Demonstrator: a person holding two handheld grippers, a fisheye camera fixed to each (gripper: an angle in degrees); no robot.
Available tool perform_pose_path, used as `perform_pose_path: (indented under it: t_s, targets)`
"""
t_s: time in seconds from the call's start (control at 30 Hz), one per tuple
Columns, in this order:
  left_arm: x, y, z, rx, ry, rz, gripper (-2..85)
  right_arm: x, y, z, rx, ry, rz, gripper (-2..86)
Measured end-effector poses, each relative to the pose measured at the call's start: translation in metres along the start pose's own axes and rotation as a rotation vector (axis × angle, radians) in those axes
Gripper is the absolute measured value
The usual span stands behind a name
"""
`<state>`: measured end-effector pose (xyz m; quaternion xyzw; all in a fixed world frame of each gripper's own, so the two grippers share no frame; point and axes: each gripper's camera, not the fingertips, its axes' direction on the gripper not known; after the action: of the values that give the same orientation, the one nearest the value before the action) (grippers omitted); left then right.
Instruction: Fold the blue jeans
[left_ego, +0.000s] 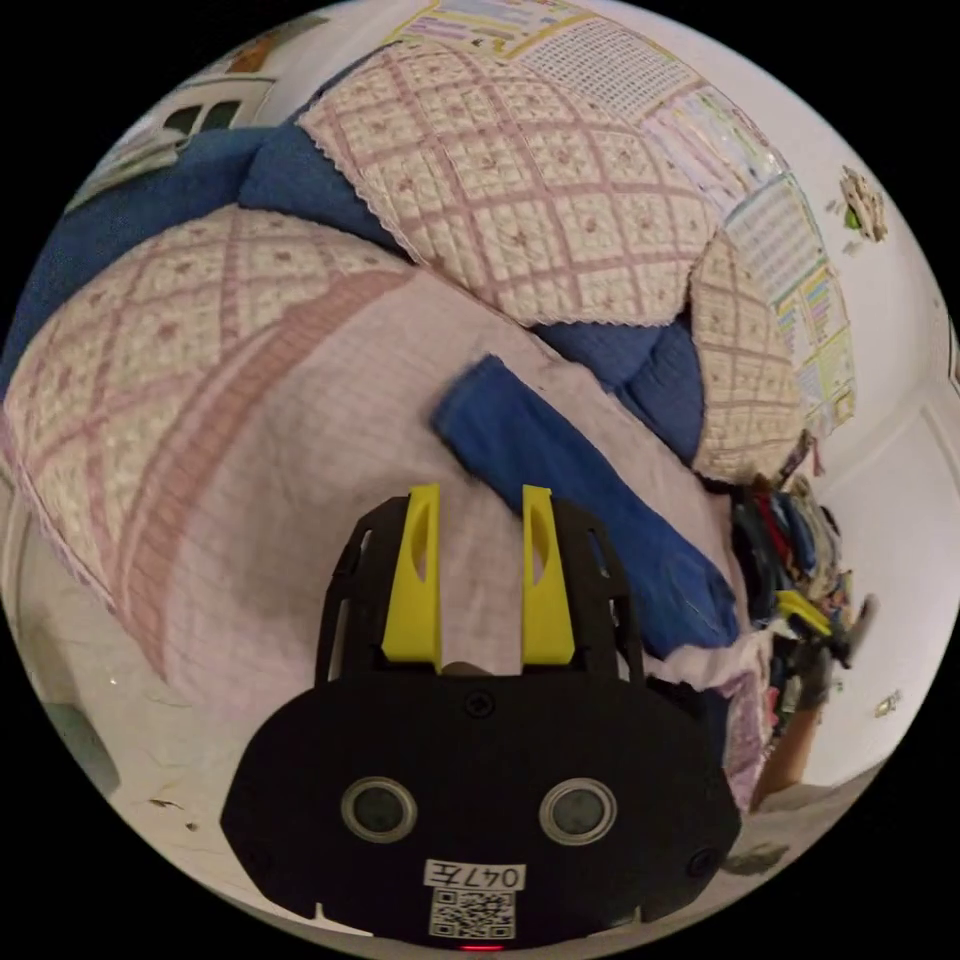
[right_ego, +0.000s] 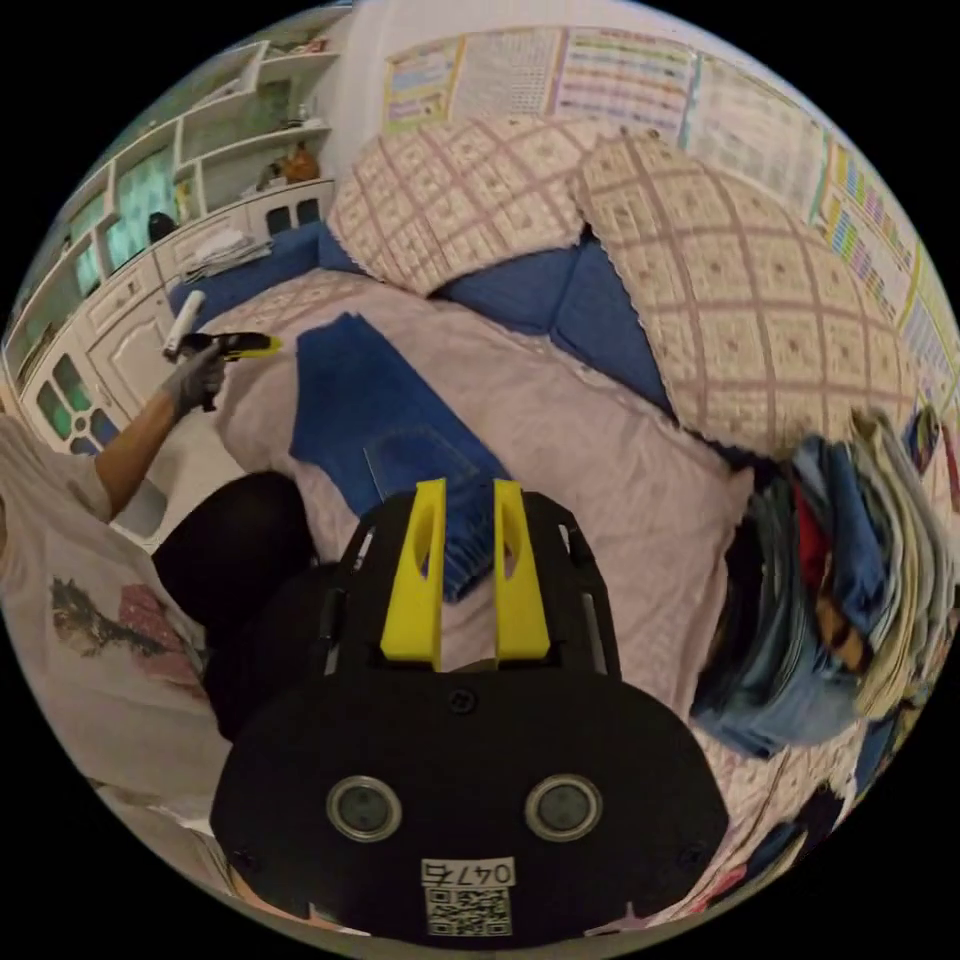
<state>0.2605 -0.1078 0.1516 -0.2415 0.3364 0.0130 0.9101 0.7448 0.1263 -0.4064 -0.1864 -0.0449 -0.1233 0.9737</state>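
**Blue jeans folded flat on the pink cover, both grippers held off them**

Blue denim lay in a long folded strip on the pale pink checked bedcover (right_ego: 600, 450). In the right gripper view the blue jeans (right_ego: 385, 415) ran away from me, a back pocket facing up, the near end sitting just behind my yellow jaw tips. My right gripper (right_ego: 468, 490) was spread, jaws parallel w/ a clear gap, nothing between them; I couldn't tell if the tips touched the cloth or hung just above it.

In the left gripper view my left gripper (left_ego: 480, 495) was spread too, empty, over bare bedcover (left_ego: 300, 480). The jeans (left_ego: 590, 510) lay just past its jaw tips and off to one side, slightly blurred. In the right gripper view I saw that left gripper (right_ego: 235, 345) small and far off, in my gloved hand (right_ego: 195, 378), well apart from the jeans' far end.

Quilted check cushions (right_ego: 470, 200) leaned vs. the wall behind blue padding (right_ego: 560, 290). A stack of folded clothes (right_ego: 830, 590) stood at the bed's edge, near the jeans but not touching. White shelving (right_ego: 200, 180) sat in the corner.

Writing: wall charts (right_ego: 620, 75) carried rows of print, too small to read. Each gripper body had a white sticker w/ a square code.
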Motion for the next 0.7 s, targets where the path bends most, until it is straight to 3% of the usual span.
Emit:
perform_pose_path:
  t_s: [0.1,0.27,0.33,0.5,0.7]
  targets:
    - [-0.002,-0.028,0.029,-0.051,-0.031,0.033,11.7,0.007,-0.019,0.046,-0.132,0.042,-0.030,3.8]
    - [0.012,-0.041,0.057,-0.090,0.024,0.107,5.9,0.034,-0.021,0.117,-0.252,-0.116,0.071,3.3]
    - [0.034,-0.037,0.050,-0.043,-0.049,0.177,1.7,0.026,-0.022,0.127,-0.277,-0.159,0.051,1.5]
    - [0.094,-0.030,0.024,0.114,-0.160,0.385,-0.7,-0.025,-0.025,0.104,-0.218,0.044,-0.053,0.2]
    - [0.154,-0.021,0.020,0.267,-0.299,0.567,-0.8,-0.057,-0.007,0.097,-0.126,0.218,-0.013,0.0]
